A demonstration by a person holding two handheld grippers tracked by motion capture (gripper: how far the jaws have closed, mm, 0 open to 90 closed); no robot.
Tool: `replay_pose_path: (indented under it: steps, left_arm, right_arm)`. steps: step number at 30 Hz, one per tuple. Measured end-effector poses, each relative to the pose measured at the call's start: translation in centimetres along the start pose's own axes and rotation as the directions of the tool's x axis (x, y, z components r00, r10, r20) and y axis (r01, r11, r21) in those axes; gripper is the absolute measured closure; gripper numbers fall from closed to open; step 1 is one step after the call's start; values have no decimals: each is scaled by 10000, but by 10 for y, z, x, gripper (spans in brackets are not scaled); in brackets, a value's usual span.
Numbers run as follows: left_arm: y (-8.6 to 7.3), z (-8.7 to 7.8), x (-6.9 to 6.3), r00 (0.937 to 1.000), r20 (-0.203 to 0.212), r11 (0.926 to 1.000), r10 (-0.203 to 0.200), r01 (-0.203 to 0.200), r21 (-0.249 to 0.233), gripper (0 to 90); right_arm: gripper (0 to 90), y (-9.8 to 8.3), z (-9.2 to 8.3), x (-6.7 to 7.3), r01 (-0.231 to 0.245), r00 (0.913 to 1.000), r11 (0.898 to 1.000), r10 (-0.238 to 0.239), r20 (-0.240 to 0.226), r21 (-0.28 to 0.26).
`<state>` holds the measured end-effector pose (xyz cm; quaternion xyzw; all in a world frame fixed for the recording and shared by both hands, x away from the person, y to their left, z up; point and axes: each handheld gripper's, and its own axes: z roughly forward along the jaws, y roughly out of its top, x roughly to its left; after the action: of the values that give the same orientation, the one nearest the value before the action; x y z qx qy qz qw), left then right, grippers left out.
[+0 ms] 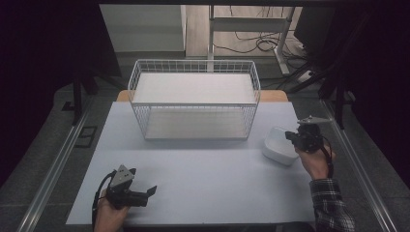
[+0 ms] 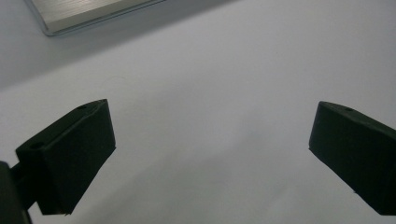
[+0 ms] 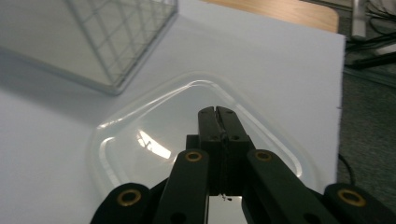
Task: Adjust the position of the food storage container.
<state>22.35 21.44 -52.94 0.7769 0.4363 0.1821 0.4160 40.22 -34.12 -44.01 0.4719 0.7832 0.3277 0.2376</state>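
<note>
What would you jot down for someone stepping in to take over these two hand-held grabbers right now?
Left gripper: open, empty, low over the pale grey table mat near its front left corner.
Right gripper: jaws shut, nothing visibly between them, poised over the shallow translucent white plastic container.
Container: on the mat, right of the white two-level wire rack, apart from it.
Done: nothing is in the rack.
Left: probably gripping the container and moving it.

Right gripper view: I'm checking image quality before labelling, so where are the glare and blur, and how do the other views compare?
Right gripper view: glare streak inside the clear container; wire basket soft. High view: dim, dark borders, basket casts a soft shadow. Left gripper view: jaws dark, table evenly lit.
</note>
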Motion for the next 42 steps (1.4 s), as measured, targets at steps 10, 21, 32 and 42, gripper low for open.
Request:
replay_pose_path:
  steps: [10, 21, 32, 42]
  left_arm:
    - [0, 1, 0, 10000, -52, 10000, 67, -66, 69, 0]
    - [0, 2, 0, 10000, -58, 9999, 67, -67, 102, 0]
    - [1, 2, -2, 9998, -69, 9996, 197, -195, 186, 0]
    - [1, 3, -3, 9996, -19, 9994, 269, -268, 203, 0]
  right_arm:
    - [892, 9, 24, -32, -273, 9963, 9992, 248, 817, 291]
    - [893, -3, 42, -49, -508, 9972, 9933, 448, 591, 1040]
    - [893, -19, 31, -8, 147, 9962, 9935, -49, -866, 1132]
    - [891, -12, 41, 24, 737, 9854, 9894, -530, -1617, 1249]
